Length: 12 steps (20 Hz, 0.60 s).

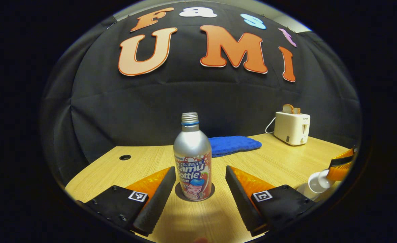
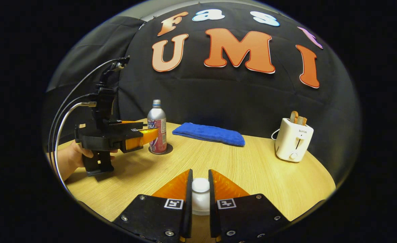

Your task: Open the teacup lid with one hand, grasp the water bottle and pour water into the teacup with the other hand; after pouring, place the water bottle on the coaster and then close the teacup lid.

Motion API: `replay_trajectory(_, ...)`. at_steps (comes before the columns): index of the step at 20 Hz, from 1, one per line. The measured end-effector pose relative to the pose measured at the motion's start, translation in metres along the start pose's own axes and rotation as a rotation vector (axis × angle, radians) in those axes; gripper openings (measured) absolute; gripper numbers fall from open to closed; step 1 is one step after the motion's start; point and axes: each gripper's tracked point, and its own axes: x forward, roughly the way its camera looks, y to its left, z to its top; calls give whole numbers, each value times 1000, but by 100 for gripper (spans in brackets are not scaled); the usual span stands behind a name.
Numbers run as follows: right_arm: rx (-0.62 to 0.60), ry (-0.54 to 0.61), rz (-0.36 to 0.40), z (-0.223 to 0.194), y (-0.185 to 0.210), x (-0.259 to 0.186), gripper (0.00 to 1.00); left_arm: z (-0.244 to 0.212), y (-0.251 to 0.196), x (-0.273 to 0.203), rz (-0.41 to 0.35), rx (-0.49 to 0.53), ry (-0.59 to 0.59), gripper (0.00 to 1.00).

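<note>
Bottle (image 1: 193, 158) stands upright on its coaster (image 1: 179, 191), dead ahead between my left gripper's (image 1: 201, 184) spread fingers, neither one touching it yet. Its long axis is vertical, so my guess is a straight closing squeeze takes it. My right gripper (image 2: 200, 194) pinches the lid (image 2: 200, 189) on its knob, near and to the right, with the cup (image 1: 307, 191) just under it.

Bare table (image 2: 252, 168) between blue cloth (image 2: 209, 133), toaster (image 2: 293, 139) and bottle (image 2: 157, 126).
</note>
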Motion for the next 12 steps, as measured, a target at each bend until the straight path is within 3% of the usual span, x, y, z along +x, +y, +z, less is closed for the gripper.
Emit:
replay_trajectory(6,18,-15,-3,-4,-5,10,22,8,-4,-9,0,-4,-41,98)
replay_trajectory(7,15,-4,-2,-8,-6,12,22,9,-4,-10,0,-8,-45,94)
replay_trajectory(12,16,9,-25,-19,-11,19,22,14,-4,-15,15,-19,-76,97)
